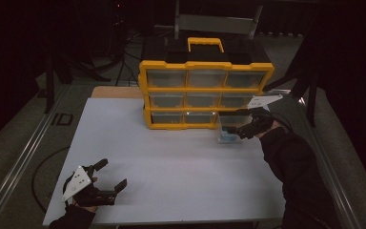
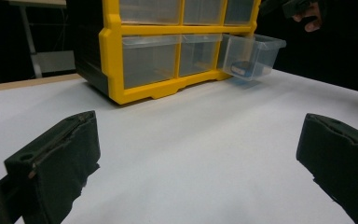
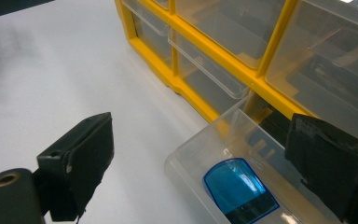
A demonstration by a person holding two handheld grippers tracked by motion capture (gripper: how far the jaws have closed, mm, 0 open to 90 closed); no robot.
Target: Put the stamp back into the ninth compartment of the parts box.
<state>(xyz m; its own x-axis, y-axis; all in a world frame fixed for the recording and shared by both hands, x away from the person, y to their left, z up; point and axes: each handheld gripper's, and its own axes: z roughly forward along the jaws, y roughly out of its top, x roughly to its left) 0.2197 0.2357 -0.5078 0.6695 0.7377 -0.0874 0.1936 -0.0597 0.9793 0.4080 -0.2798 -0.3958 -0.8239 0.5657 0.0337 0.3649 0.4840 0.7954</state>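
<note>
A yellow organiser [image 1: 205, 93] with clear drawers stands at the back of the white table [image 1: 171, 162]. Its bottom right drawer [image 1: 228, 137] is pulled out onto the table. A blue translucent object [image 3: 237, 189] lies inside that drawer [image 3: 186, 156]. My right gripper [image 1: 237, 125] hovers just above the drawer, open, with nothing between its fingers. Its jaws straddle the drawer's front corner in the right gripper view. My left gripper [image 1: 113, 173] rests open near the front left corner of the table. From the left gripper view the organiser [image 2: 144, 60] and the drawer [image 2: 256, 51] lie far ahead.
The organiser has a black top with a yellow handle [image 1: 205, 44]. A wooden edge [image 1: 116, 91] shows behind the table at the left. Dark stands and cables [image 1: 119, 62] fill the floor beyond. The person's dark sleeve [image 1: 295, 167] reaches over the table's right side.
</note>
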